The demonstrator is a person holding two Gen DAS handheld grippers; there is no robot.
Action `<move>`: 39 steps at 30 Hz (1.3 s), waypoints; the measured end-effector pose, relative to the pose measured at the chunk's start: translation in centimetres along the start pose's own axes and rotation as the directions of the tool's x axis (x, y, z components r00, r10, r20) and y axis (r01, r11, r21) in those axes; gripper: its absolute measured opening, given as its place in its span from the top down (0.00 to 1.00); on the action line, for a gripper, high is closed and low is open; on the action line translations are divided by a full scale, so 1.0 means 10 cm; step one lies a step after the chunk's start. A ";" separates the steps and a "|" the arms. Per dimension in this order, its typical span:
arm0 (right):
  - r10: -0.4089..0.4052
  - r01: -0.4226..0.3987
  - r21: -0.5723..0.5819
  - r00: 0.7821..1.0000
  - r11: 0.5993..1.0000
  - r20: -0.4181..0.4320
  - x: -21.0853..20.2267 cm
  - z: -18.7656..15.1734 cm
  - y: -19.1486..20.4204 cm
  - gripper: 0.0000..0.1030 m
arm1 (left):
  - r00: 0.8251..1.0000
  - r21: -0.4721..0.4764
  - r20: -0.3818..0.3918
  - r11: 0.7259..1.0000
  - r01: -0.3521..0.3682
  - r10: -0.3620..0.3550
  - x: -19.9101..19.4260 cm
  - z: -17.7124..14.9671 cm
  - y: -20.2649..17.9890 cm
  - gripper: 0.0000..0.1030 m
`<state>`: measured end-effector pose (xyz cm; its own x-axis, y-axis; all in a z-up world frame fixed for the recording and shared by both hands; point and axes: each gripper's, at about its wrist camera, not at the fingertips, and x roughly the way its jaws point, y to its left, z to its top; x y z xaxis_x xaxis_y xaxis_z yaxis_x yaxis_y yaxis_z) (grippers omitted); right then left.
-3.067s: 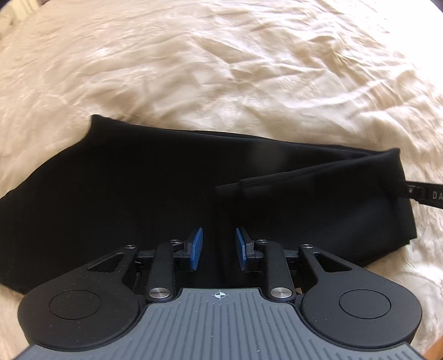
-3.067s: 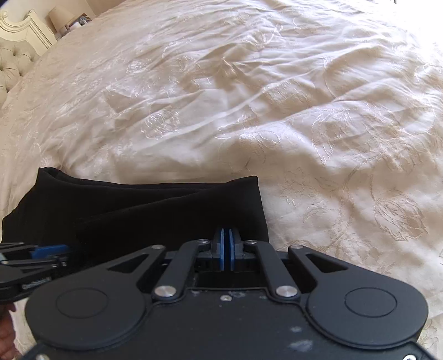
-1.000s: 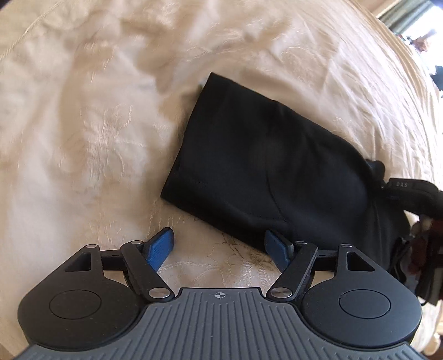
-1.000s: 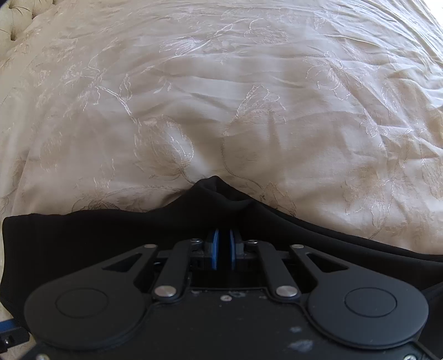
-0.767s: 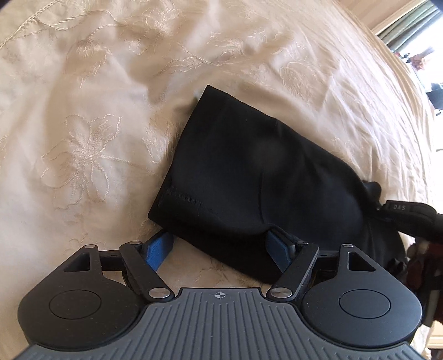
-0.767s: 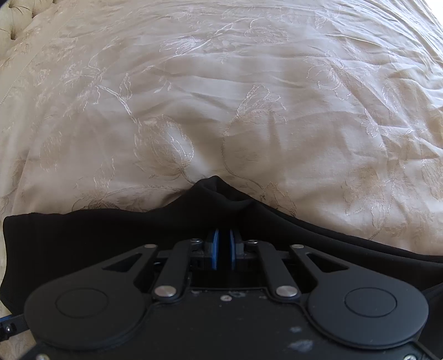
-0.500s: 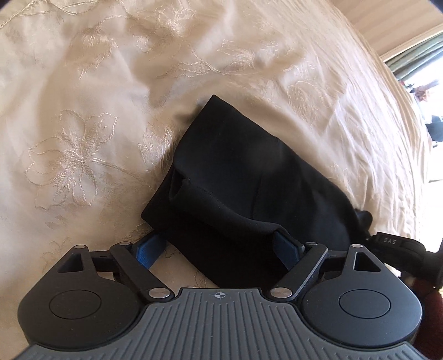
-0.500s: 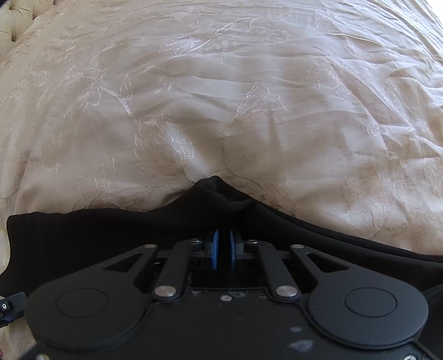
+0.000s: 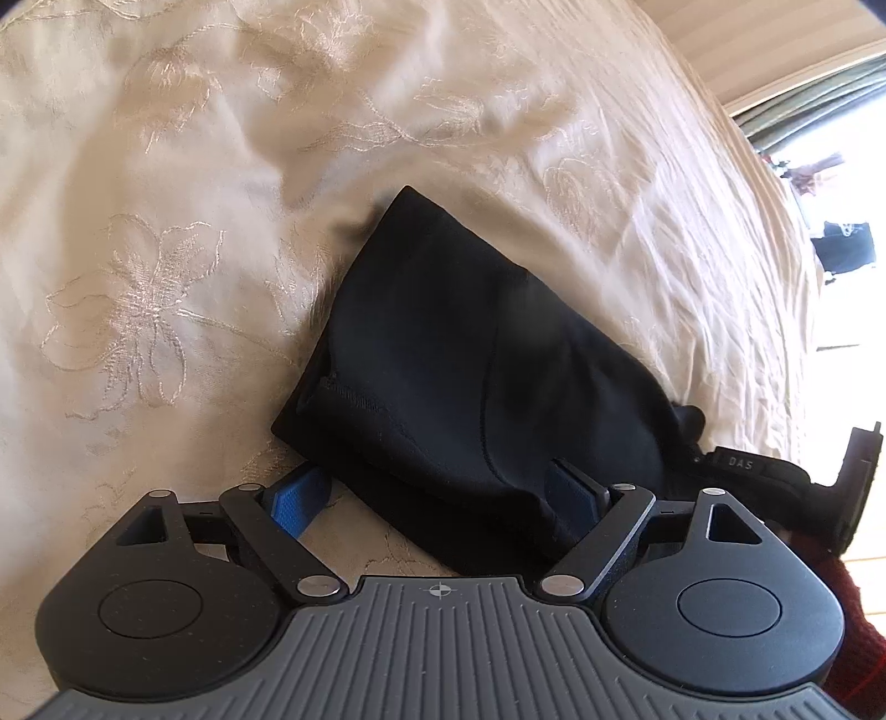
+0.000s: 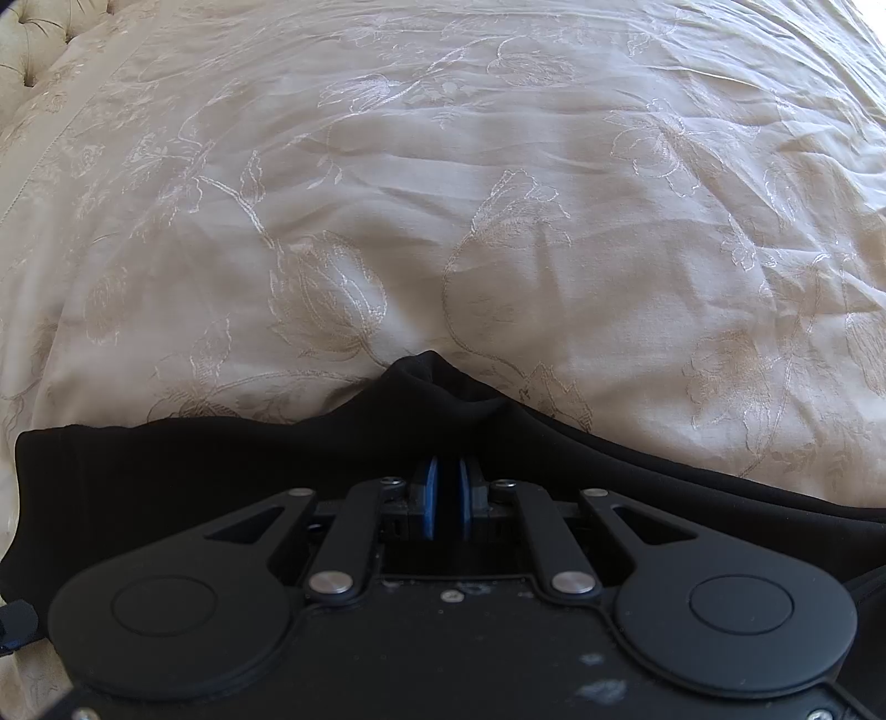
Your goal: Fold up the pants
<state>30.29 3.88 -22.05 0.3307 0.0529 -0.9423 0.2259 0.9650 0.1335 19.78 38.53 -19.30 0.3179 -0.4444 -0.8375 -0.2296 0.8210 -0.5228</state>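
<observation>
The black pants point(image 9: 454, 365) lie folded in a compact stack on the cream bedspread point(image 9: 166, 232). My left gripper point(image 9: 437, 493) is open wide, its blue pads on either side of the stack's near corner, the cloth edge lying between them. My right gripper point(image 10: 448, 498) is shut on a bunched fold of the pants point(image 10: 221, 476), which rises in a small peak just beyond the pads. In the left wrist view the right gripper point(image 9: 775, 471) shows at the stack's far right end.
The embroidered cream bedspread point(image 10: 443, 194) spreads in all directions. A tufted headboard point(image 10: 33, 50) sits at the far upper left. A window with a curtain point(image 9: 819, 111) and the bed's edge lie to the right.
My left gripper has moved closer and lower, so the stack's near corner now sits between its open pads. The near edge has lifted slightly. The right gripper has stayed still, shut on the cloth.
</observation>
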 end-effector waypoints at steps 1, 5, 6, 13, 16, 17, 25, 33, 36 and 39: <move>-0.001 0.001 0.000 1.000 1.000 0.000 0.00 0.00 0.00 0.93 | 1.000 -0.009 0.003 1.000 -0.006 0.006 0.02 0.01 0.00 0.19; 0.000 0.000 -0.002 1.000 1.000 0.000 0.00 -0.01 0.00 0.93 | 0.999 -0.046 0.026 0.999 -0.017 0.018 0.07 0.03 0.00 0.19; 0.000 0.000 -0.003 1.000 1.000 0.000 0.00 -0.01 0.00 0.93 | 0.999 -0.051 0.030 0.998 -0.021 0.023 0.08 0.03 0.00 0.19; 0.011 -0.011 0.018 1.000 1.000 0.008 -0.05 -0.03 -0.02 0.93 | 0.999 -0.178 0.047 0.984 -0.004 0.013 0.07 0.03 0.09 0.20; 0.021 -0.021 0.019 1.000 1.000 0.008 -0.16 -0.07 0.00 0.84 | 0.998 -0.197 0.061 0.980 -0.005 0.017 0.02 0.03 0.13 0.40; 0.035 -0.036 0.020 0.999 0.999 0.012 -0.22 -0.11 0.02 0.83 | 0.997 -0.190 0.066 0.982 -0.021 0.034 0.00 0.02 0.14 0.45; 0.124 -0.125 -0.015 0.990 0.992 -0.062 -0.50 -0.78 0.25 0.84 | 0.995 -0.108 0.060 0.992 -0.068 0.075 0.00 0.02 0.11 0.63; 0.089 -0.091 -0.011 0.991 0.996 -0.095 -0.53 -1.11 0.42 0.84 | 0.996 -0.078 0.037 0.994 -0.081 0.084 0.18 0.06 -0.07 0.24; 0.084 -0.085 -0.008 0.992 0.996 -0.090 -0.58 -1.14 0.43 0.84 | 0.985 0.009 0.054 0.986 -0.166 0.165 0.24 0.05 -0.23 0.55; 0.089 -0.089 -0.003 0.993 0.996 -0.084 -0.64 -1.19 0.43 0.84 | 0.992 0.029 0.076 0.994 -0.103 0.101 0.18 0.01 -0.28 0.81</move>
<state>18.21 10.74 -19.10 0.2714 0.1596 -0.9491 0.1924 0.9573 0.2159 21.06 35.42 -19.32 0.3625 -0.3305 -0.8714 -0.2350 0.8724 -0.4286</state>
